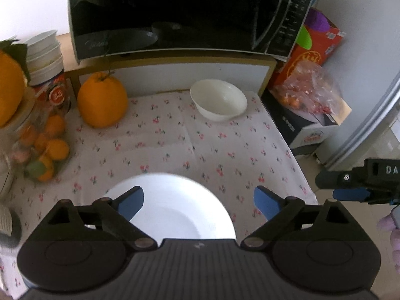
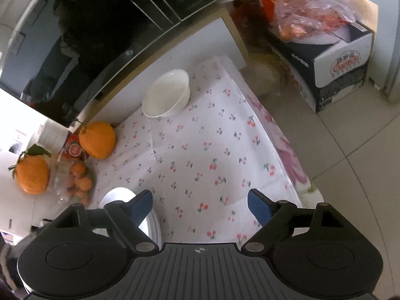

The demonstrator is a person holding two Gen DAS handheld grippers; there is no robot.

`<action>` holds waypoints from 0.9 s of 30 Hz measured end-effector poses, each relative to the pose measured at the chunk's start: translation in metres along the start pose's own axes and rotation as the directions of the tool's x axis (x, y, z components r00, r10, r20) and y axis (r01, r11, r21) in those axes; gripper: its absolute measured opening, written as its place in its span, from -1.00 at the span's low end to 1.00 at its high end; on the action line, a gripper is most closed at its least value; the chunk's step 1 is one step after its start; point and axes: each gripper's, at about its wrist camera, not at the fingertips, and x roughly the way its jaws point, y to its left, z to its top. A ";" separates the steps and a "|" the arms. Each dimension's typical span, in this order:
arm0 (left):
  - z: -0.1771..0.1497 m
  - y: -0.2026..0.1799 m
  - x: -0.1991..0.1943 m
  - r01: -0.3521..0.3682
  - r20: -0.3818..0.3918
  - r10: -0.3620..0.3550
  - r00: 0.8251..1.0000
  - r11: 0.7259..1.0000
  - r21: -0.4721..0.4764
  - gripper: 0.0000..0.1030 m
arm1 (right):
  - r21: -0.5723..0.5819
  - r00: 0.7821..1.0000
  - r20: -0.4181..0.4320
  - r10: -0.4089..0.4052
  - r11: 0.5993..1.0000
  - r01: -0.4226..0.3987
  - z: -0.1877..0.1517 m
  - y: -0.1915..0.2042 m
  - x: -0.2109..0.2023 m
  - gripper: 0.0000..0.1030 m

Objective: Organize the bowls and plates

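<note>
Jaws spread wide and empty: in the left wrist view the left gripper (image 1: 198,201) hangs over the white plate (image 1: 175,207), its blue pads clear of the rim on either side. The plate lies on the cherry-print cloth (image 1: 175,137) covering the tabletop; its near edge is hidden behind the gripper body. A white bowl (image 1: 218,102) stands upright at the far end of the cloth, well apart from the plate, below the black microwave (image 1: 175,12). To the left sit a large orange fruit (image 1: 102,100), a bag of small oranges (image 1: 42,147) and a stack of white bowls (image 1: 46,55), blurred. At the right edge the right gripper (image 1: 360,187) is cut off (only part of it shows).

In the right wrist view the right gripper (image 2: 200,206) also stands wide open with nothing between its jaws, only cloth (image 2: 200,150) beneath. The plate (image 2: 120,197) shows at lower left, mostly covered by the left finger. The bowl (image 2: 166,92) sits farther off near the microwave (image 2: 87,37). A cardboard box (image 2: 337,70) with a plastic bag (image 2: 312,12) on it stands on the tiled floor (image 2: 350,162).
</note>
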 end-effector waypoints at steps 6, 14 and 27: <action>0.032 0.007 0.029 -0.011 0.000 0.011 1.000 1.000 -0.020 0.87 | -0.003 0.999 -0.011 0.031 1.000 -0.031 0.034 0.005 0.024 0.65; 0.068 0.004 0.068 -0.030 0.101 0.027 0.995 0.999 0.029 0.85 | -0.029 0.999 0.040 0.024 0.999 -0.023 0.080 0.014 0.063 0.65; 0.093 0.003 0.134 -0.005 0.114 -0.005 0.994 0.996 0.086 -0.10 | 0.017 0.992 0.107 0.072 0.997 -0.074 0.125 0.005 0.133 0.35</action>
